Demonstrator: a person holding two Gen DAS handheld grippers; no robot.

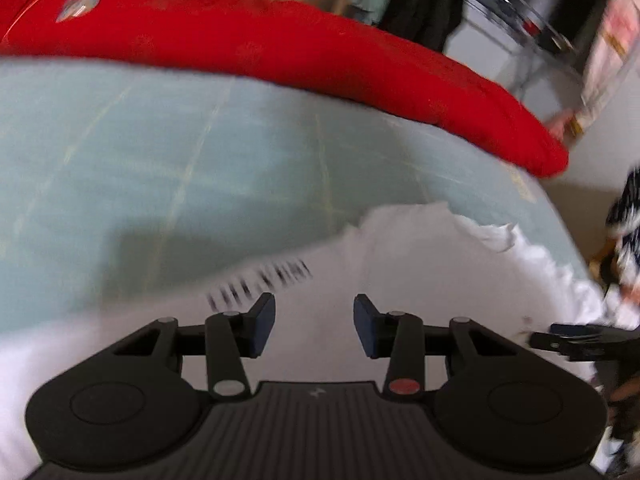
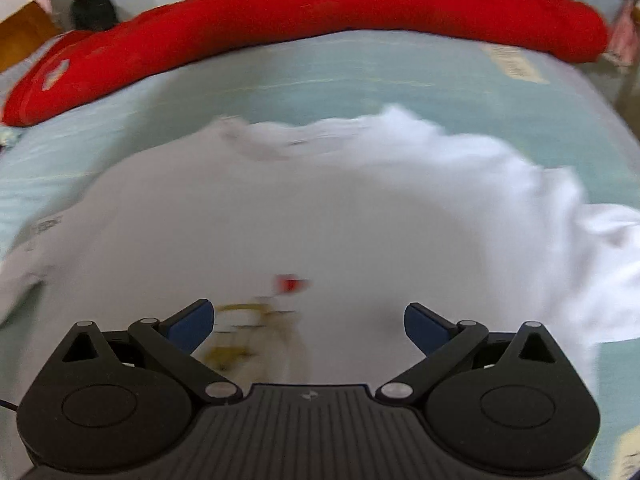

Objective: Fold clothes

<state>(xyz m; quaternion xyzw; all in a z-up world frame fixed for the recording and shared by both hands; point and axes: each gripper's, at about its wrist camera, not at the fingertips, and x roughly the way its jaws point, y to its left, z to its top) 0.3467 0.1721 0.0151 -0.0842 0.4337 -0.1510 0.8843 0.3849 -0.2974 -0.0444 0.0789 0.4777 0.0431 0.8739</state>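
Over the white shirt [image 2: 320,216] (blurred), left claw [image 1: 314,326] and right claw [image 2: 309,326] both gape, empty.

A home bedroom: pale green bed [image 2: 360,72] with a long red pillow [image 2: 320,4] along its far edge, clothes [image 1: 420,4] hanging beyond, white garment [image 2: 280,208] spread on the sheet.

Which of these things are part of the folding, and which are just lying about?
Part of the job:
- white shirt, spread on the bed
- left claw, open above it
- right claw, open above it

Just lying about:
- red cushion along the far edge
- pale green sheet
- dark garment hanging behind the bed
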